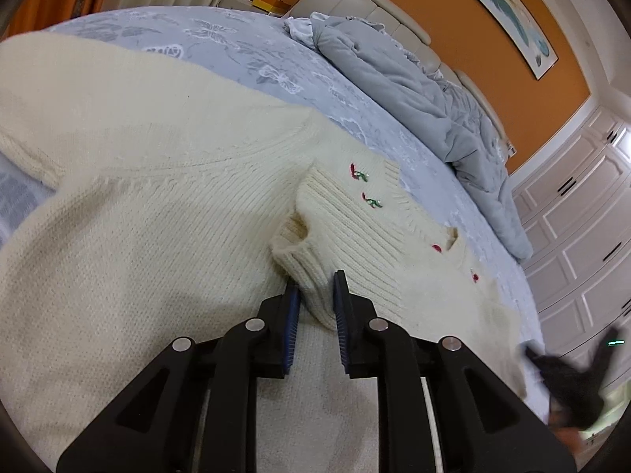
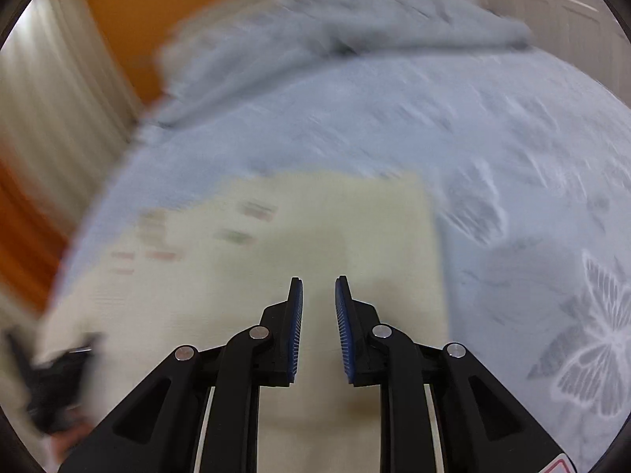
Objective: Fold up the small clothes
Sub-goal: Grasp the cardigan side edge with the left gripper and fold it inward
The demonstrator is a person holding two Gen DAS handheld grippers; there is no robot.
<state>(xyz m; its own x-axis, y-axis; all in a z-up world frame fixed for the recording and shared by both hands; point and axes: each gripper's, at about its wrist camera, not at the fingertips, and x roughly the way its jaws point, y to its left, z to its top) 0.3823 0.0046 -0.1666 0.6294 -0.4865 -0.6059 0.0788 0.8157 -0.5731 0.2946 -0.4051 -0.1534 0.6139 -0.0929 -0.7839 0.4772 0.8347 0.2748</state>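
We see a cream knitted sweater (image 1: 130, 236) lying spread on the bed (image 1: 221, 35), which carries a pale blue cover with butterfly patterns. Our left claw (image 1: 316, 283) is clenched on a fold of the sweater: the ribbed cuff of a sleeve (image 1: 355, 228), the part with small red and green embroidered flowers, sits between its blue pads and is pressed by them. This sleeve is laid over the body of the sweater, and its long axis runs from the claw away to the upper right of the left wrist view, toward the crumpled grey duvet (image 1: 414, 90).

Our right claw (image 2: 318, 282) holds nothing. Its jaws look closed down as far as they go, with only a narrow gap, and no cloth is between them. It hangs just above the sweater (image 2: 276, 256), close to the straight right edge of the cloth. This view is strongly blurred, so we cannot tell fine details there. In the left wrist view the right claw (image 1: 568, 370) appears as a dark smear at the lower right, beside the far side of the garment.

We judge that the left hand is the nearer one for placing the sleeve, because it already has it. The sleeve should go along the body, inside its outline. To the right of the sweater the bed is free and wide, so there is room for moving. The duvet lies well apart at the head of the bed.
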